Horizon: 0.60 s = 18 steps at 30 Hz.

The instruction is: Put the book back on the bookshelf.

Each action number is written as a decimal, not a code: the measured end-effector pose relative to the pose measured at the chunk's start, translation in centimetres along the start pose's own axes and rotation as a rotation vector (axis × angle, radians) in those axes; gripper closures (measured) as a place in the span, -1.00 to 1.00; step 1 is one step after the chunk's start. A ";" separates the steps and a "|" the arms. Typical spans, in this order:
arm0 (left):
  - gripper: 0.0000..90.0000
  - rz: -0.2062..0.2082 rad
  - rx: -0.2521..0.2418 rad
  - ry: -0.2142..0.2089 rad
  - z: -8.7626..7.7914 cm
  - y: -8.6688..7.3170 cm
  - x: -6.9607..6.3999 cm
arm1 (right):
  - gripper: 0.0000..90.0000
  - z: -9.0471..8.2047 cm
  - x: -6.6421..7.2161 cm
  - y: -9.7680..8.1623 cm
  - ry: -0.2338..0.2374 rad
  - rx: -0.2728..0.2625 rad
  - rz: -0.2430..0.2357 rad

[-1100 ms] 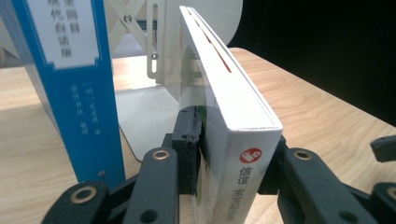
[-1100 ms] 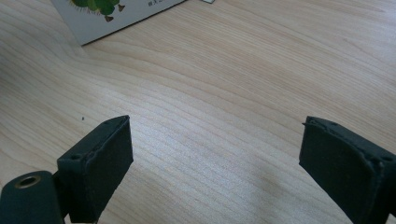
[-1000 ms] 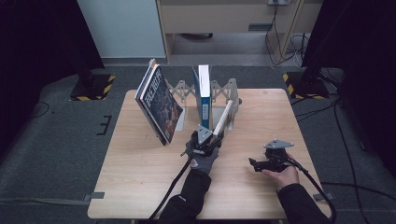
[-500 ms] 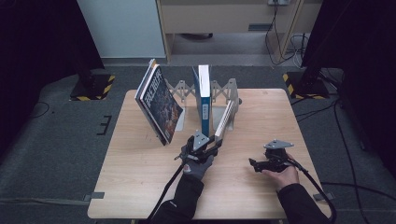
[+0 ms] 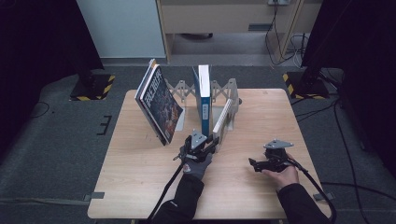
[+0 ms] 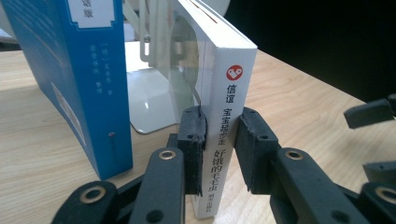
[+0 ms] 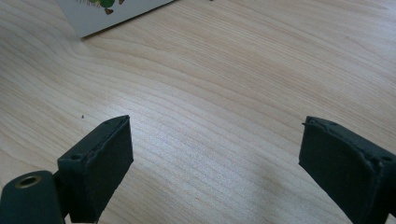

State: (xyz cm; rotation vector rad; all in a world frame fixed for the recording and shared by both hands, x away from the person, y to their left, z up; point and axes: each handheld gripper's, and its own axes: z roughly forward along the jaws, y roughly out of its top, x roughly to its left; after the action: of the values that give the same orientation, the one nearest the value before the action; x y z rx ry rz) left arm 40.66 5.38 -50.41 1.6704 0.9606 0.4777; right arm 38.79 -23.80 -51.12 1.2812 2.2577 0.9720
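**Risks, large to small**
- Table [image 5: 140, 186]: bare wood and prob. slick. If the book's foot skids toward 6 o'clock, the book drops flat.
- Rack [image 5: 223, 87], white, accordion type, at 12 o'clock of table centre. It looks light, so a sideways tug on a book could drag or tip it.
- Dark-cover book [image 5: 161, 109] at 10 o'clock, leaning hard w/ top toward 11. A jolt to the rack may topple it.
- Blue book [image 5: 204, 100], upright at 12 o'clock, just beside the held one. It could be knocked over if the white book swings toward 9.
- White book [image 6: 229, 107], task item, leans in the rack's right slot at 1 o'clock of table centre, w/ its lower spine corner toward the person. The grip sits low on a narrow spine, so the book may pivot or slip out when lifted.

**Poses**
- Left hand [image 5: 196, 163], gloved, forearm in from 6 o'clock. Left gripper [image 5: 211, 142] points to about 1 o'clock, roughly level. Its jaws have just been closing and now pinch the white book's spine, one pad on each side.
- Right hand [image 5: 280, 175] rests on the table at 4 o'clock, well apart from the books. Right gripper [image 5: 254, 163] points to 9 o'clock w/ jaws spread wide over bare wood, holding nothing.
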 end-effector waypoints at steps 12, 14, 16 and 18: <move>0.61 -0.002 -0.028 0.045 1.5 1.8 -0.6 | -0.77 0.0 0.0 0.0 0.003 -0.006 -0.003; 0.61 -0.014 -0.032 0.044 1.8 2.2 -0.6 | -0.77 -0.1 0.0 0.1 0.003 -0.005 0.002; 0.61 -0.013 -0.033 0.047 2.0 2.4 -0.6 | -0.77 -0.1 0.0 0.1 0.002 -0.007 0.003; 0.61 -0.012 -0.033 0.051 2.3 2.4 -0.6 | -0.77 -0.1 0.0 0.1 0.003 -0.007 0.004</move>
State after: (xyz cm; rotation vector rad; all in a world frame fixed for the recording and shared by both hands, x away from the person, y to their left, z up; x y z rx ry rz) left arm 42.80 3.30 -48.81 1.6289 0.9948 0.5280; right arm 38.80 -23.85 -50.99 1.2818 2.2533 0.9834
